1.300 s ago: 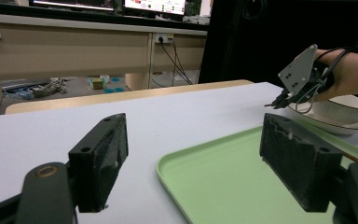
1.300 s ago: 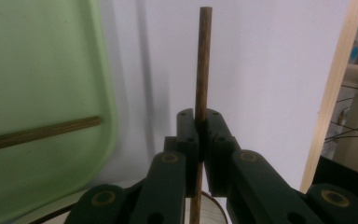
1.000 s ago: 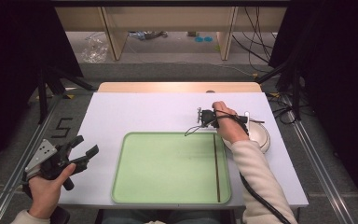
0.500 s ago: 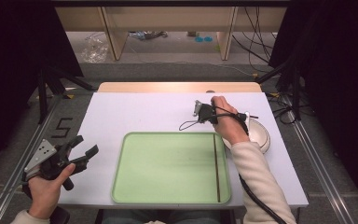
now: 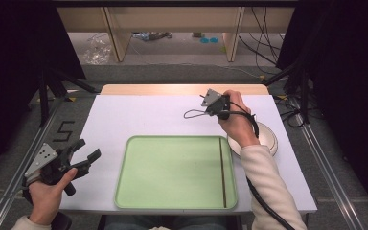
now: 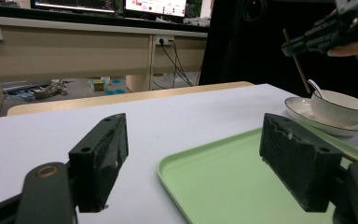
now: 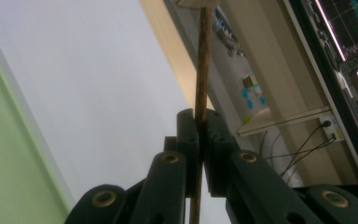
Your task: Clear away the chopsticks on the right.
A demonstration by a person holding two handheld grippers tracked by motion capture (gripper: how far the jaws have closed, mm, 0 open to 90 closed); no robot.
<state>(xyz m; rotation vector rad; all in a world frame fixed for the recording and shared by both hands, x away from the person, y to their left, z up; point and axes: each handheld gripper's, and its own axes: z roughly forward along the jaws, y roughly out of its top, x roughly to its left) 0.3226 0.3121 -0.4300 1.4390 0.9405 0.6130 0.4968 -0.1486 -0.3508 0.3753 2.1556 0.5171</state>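
Tabletop of plain white board (image 5: 143, 120) fills the middle of the high view, and on its near half lies a pale green rectangular plastic tray (image 5: 172, 172) with a raised rim. One thin dark wooden chopstick (image 5: 222, 172) lies lengthwise along the tray's right side. Just beside the tray's far right corner stands a white ceramic saucer (image 5: 271, 140) carrying a white ceramic bowl (image 6: 341, 106), from which a white spoon handle (image 6: 315, 87) sticks up. The left gripper (image 5: 87, 155) is held low at the table's near left edge, well apart from the tray's contents, its black jaws spread wide with nothing between them. The right gripper (image 5: 210, 106) is held raised above the table beyond the bowl; its jaws are clamped on a second thin brown wooden chopstick (image 7: 201, 70), which runs straight through the narrow gap between the pads and stands out beyond their tips, clear of the table.
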